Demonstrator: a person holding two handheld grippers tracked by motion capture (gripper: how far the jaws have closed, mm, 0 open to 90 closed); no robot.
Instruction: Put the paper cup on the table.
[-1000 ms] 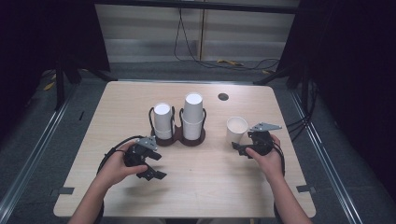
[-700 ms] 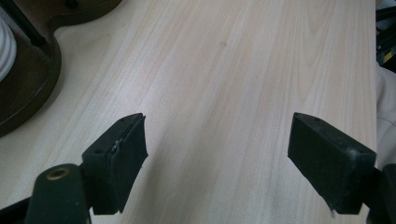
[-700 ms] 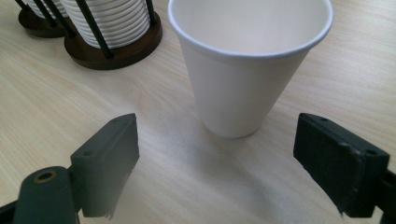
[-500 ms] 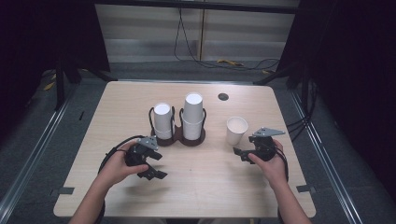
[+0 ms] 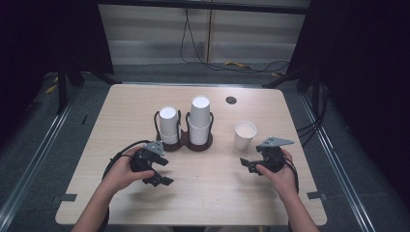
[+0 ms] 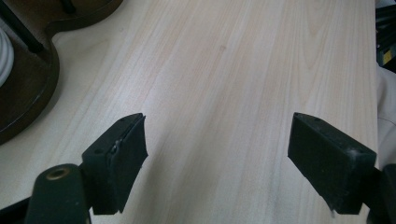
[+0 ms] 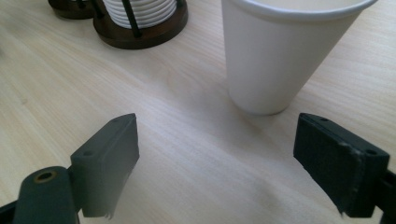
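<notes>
A single white paper cup (image 5: 245, 135) stands upright on the wooden table (image 5: 222, 193), right of the holder. In the right gripper view this cup (image 7: 275, 56) is just ahead of the jaws and apart from them. My right gripper (image 5: 251, 157) (image 7: 217, 123) is open, with bare tabletop between its fingers. My left gripper (image 5: 163, 170) (image 6: 217, 126) rests open at the front left, with nothing between its jaws. Two stacks of white cups (image 5: 169, 123) (image 5: 199, 118) stand upside down in a dark wooden holder (image 5: 191, 144).
The holder's base (image 6: 23, 93) lies just left of my left jaws, and its right stack (image 7: 140, 14) shows beyond the right jaws. A dark round cable hole (image 5: 231, 100) sits near the table's far edge. Cables trail on the floor behind.
My right gripper has drawn back from the single cup toward the person, leaving a gap; the cup stays standing. The left gripper has not moved.
</notes>
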